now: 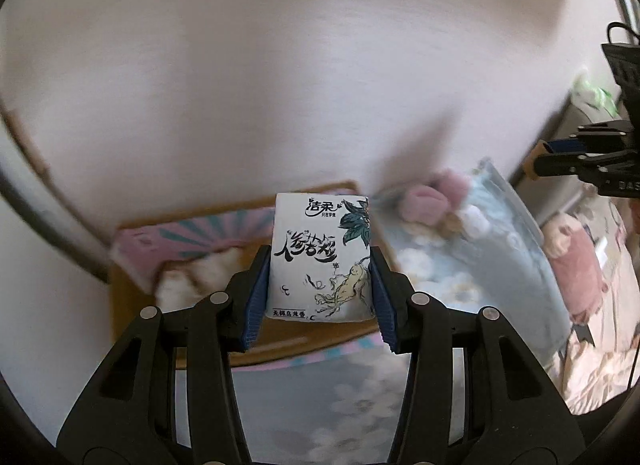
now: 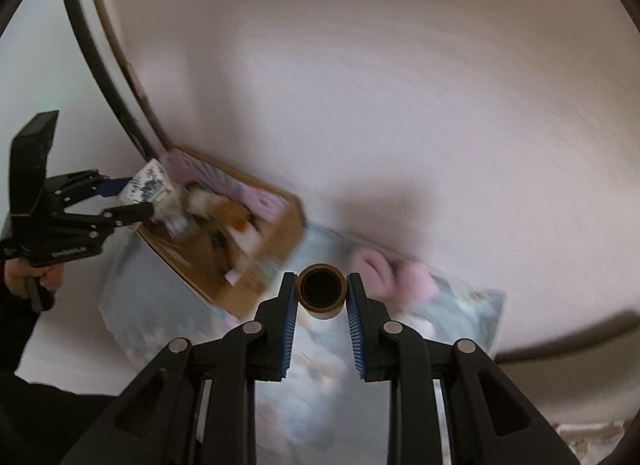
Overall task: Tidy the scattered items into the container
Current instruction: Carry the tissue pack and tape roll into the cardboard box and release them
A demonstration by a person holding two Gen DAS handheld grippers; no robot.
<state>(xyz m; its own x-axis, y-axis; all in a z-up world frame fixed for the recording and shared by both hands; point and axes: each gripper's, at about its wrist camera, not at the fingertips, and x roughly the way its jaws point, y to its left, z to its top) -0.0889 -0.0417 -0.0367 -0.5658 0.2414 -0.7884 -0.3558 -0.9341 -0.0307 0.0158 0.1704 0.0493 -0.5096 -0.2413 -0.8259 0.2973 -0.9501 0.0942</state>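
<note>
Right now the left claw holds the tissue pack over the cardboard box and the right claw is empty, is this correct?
Not quite: the right claw is shut on a brown tape roll, as the right wrist view shows. The left claw does hold the tissue pack over the cardboard box.

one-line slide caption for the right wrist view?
Right gripper clamps a brown tape roll above the bedding while the left gripper carries a tissue pack over the cardboard box.

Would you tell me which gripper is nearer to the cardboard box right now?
Left. The left gripper holds a tissue pack right over the cardboard box, while the right gripper, gripping a tape roll, sits off to the box's side.
</note>
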